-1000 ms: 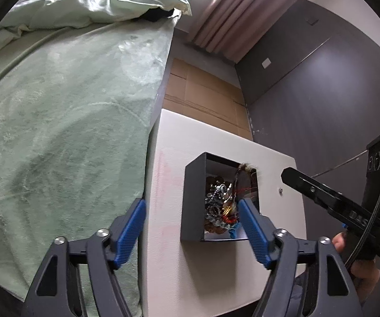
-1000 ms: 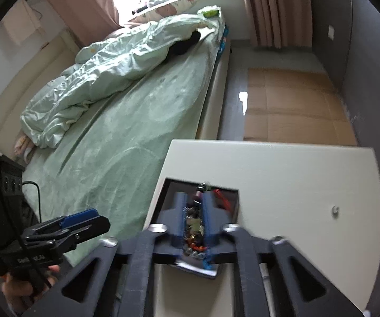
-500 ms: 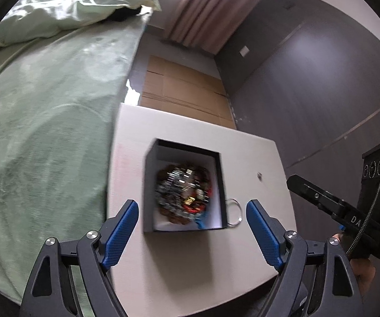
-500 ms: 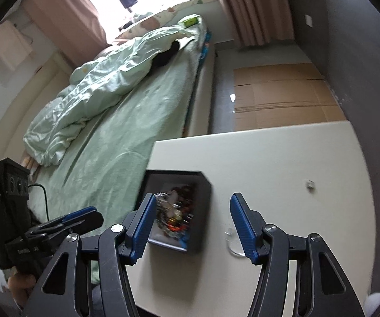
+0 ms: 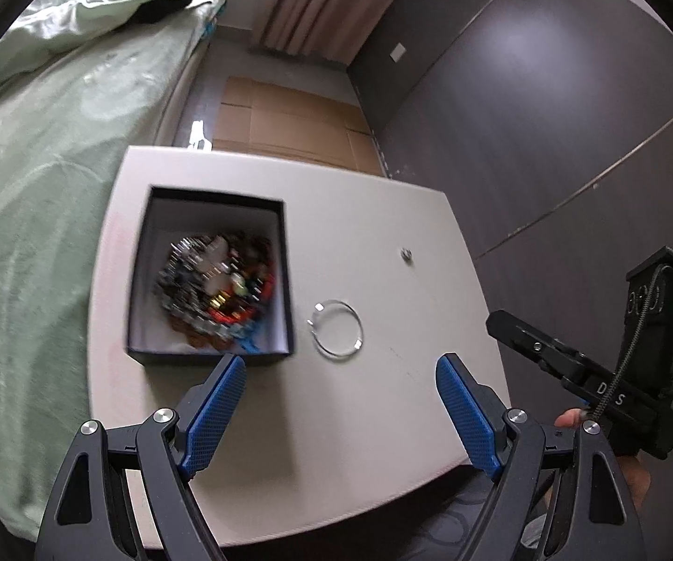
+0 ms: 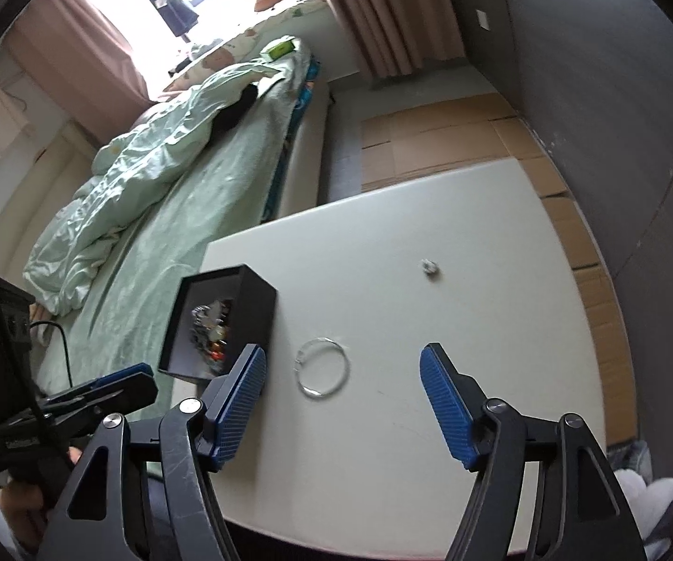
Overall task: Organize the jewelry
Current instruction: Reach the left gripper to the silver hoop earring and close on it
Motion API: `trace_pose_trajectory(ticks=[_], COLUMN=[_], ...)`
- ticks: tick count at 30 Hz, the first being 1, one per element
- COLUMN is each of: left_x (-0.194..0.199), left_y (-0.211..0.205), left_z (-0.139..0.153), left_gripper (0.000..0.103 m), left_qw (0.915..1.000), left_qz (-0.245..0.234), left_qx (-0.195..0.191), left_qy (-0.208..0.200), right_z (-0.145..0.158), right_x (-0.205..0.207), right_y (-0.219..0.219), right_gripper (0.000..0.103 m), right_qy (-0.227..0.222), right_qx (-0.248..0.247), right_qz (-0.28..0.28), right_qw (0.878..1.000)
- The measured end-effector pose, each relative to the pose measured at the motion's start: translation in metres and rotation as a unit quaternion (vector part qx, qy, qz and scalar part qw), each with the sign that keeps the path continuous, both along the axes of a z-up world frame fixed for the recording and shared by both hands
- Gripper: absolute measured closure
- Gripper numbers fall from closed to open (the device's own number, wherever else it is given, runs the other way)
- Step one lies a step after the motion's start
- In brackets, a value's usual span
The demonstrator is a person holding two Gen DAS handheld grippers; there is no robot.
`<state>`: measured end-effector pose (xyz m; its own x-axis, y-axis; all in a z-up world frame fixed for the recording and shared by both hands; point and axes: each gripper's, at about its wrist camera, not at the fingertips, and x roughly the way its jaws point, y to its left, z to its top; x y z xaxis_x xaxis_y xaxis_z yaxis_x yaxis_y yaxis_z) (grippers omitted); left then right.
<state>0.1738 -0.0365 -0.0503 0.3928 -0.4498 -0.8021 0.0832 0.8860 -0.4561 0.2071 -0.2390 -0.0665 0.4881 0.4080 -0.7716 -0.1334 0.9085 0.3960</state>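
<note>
Bed [image 5: 46, 177] w/ pale green sheet takes the whole left side of your left wrist view, crumpled duvet [image 6: 149, 173] piled toward the window end. Cardboard sheets [image 5: 289, 121] lie flat on the floor between bed and dark wall.

Next down in size: white table [image 5: 374, 243], standing just beside the bed edge. On its left part sits the black open-top box [image 5: 210, 355], white inside, w/ a tangled heap of jewelry [image 5: 217, 287] in it – beads, metal bits, red & blue pieces, too blurred to tell apart. Box stands upright.

Your left gripper [image 5: 341, 413] hovers over the near table edge, jaws spread wide, nothing between the blue pads; its left pad sits in front of the box's near wall. Your right gripper [image 6: 343, 404] has just been opening its jaws, now wide apart & empty too, above the table.

Thin silver bangle [image 6: 321, 367] lies flat on the table just right of the box, close to it but not touching, ahead of your right gripper's pads, free of both.

Smallest: a tiny silver piece [image 6: 429, 267], maybe a ring or stud – can't tell – alone on the table, well apart from bangle & box, toward the far right.
</note>
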Motion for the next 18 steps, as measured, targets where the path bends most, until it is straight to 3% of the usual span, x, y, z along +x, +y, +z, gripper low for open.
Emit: trace_pose_trajectory(ticks=[8, 18], left_x=[-0.003, 0.004], left_y=[-0.037, -0.082], left_z=[-0.021, -0.05], left_gripper=[0.019, 0.019], left_qw=[0.9999, 0.9983], left_qz=[-0.008, -0.004], left_qx=[0.006, 0.058], left_qy=[0.009, -0.005], right_z=[-0.028, -0.056], right_x=[-0.012, -0.021], right_y=[-0.036, -0.074], right_gripper=[0.034, 0.034], right_qy=[0.019, 0.024], right_qx=[0.022, 0.056], right_qz=[-0.024, -0.064], right_qw=[0.999, 0.996])
